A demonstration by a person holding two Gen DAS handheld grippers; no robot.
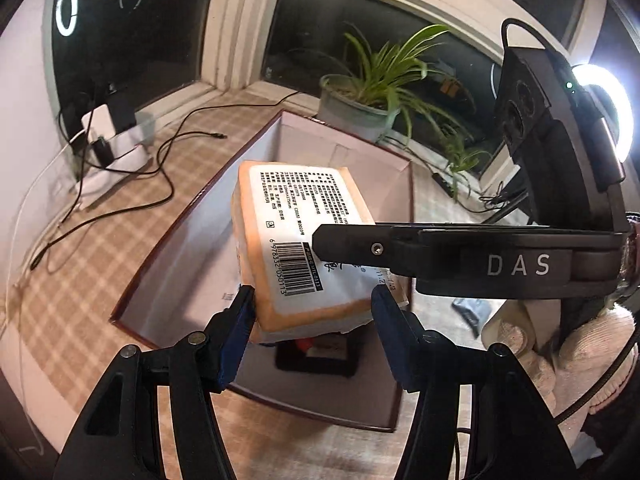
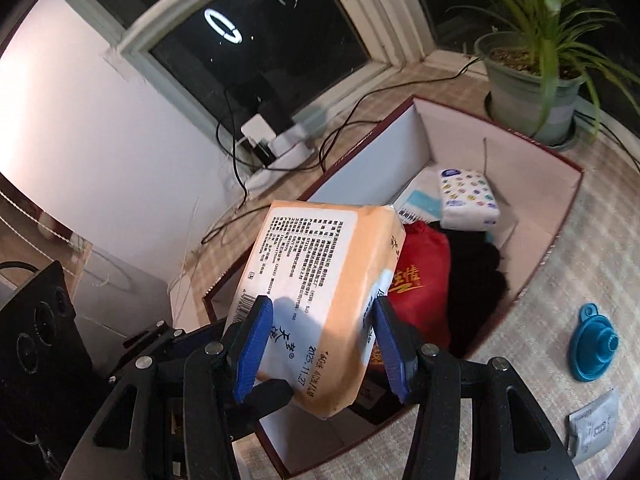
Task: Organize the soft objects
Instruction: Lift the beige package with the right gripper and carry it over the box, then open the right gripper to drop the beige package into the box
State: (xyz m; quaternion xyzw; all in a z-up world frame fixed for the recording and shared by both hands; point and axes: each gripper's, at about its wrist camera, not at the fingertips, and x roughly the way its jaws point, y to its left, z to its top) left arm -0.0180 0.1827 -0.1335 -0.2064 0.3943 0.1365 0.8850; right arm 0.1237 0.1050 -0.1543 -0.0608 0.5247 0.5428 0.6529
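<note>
Both grippers held one orange tissue pack (image 2: 320, 300) in the air above the open box (image 1: 192, 240) on the desk. The right gripper (image 2: 322, 344) had its jaws closed on one end, and the left gripper (image 1: 314, 320) pressed its jaws on the other end.

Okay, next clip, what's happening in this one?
A person with a handheld gripper in each hand is packing soft things into an open cardboard box on a checked tablecloth. Both grippers, the left and the right, have their jaws closed on the same orange tissue pack, which hangs over the box. Already inside lie a red pouch, something black and a small white tissue pack. A blue funnel and a grey sachet lie outside on the cloth.
</note>
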